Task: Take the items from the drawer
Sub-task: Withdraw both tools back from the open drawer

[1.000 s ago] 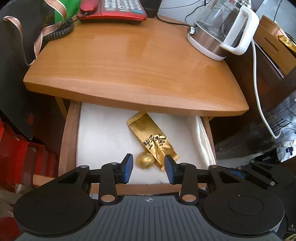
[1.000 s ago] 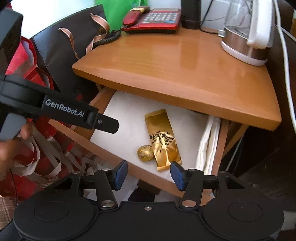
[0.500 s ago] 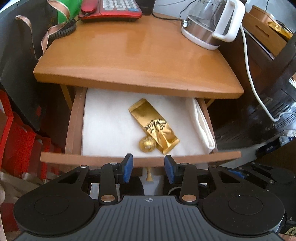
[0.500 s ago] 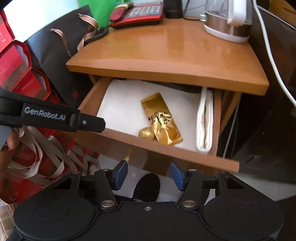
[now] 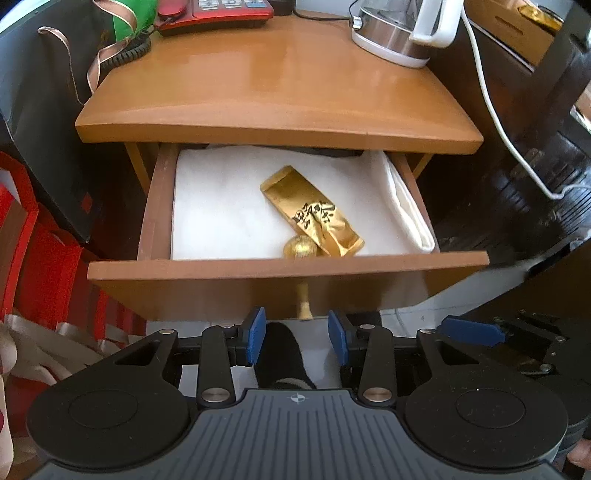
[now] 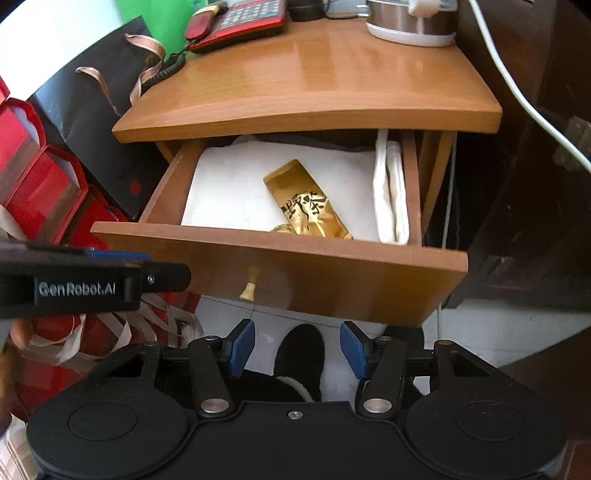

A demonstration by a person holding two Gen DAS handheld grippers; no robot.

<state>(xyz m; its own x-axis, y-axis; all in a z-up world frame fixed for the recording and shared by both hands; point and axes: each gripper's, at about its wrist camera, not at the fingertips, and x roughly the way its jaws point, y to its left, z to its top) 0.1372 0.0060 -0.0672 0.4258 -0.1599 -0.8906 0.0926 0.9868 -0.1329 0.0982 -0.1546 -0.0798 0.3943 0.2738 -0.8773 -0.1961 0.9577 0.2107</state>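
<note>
Desk (image 5: 280,85): light wood, its top carrying a red phone (image 5: 214,14) at the back left and a kettle (image 5: 399,33) at the back right.
Drawer (image 5: 288,273): pulled out below the desk top, lined in white cloth (image 5: 221,210), with a small gold knob (image 5: 304,301) on its front panel.
Bags: a black bag (image 6: 99,122) with ribbon handles stands left of the desk; red boxes (image 6: 40,184) sit beside it, lower down.
Towel (image 6: 391,195): folded white, lying along the drawer's right wall.
Left tool (image 5: 296,336): held in front of the drawer and below its front panel, blue pads spread wide, nothing between them; it touches nothing.
Right tool (image 6: 297,349): also in front of the drawer and lower than it, pads wide apart and empty; the left tool's side crosses the left of its view.
Packet (image 5: 314,218): gold foil with black characters, lying slantwise on the cloth right of the drawer's middle.
Ball (image 5: 300,248): gold foil, touching the packet's near end, just behind the front panel; from the right wrist view only its top shows.
</note>
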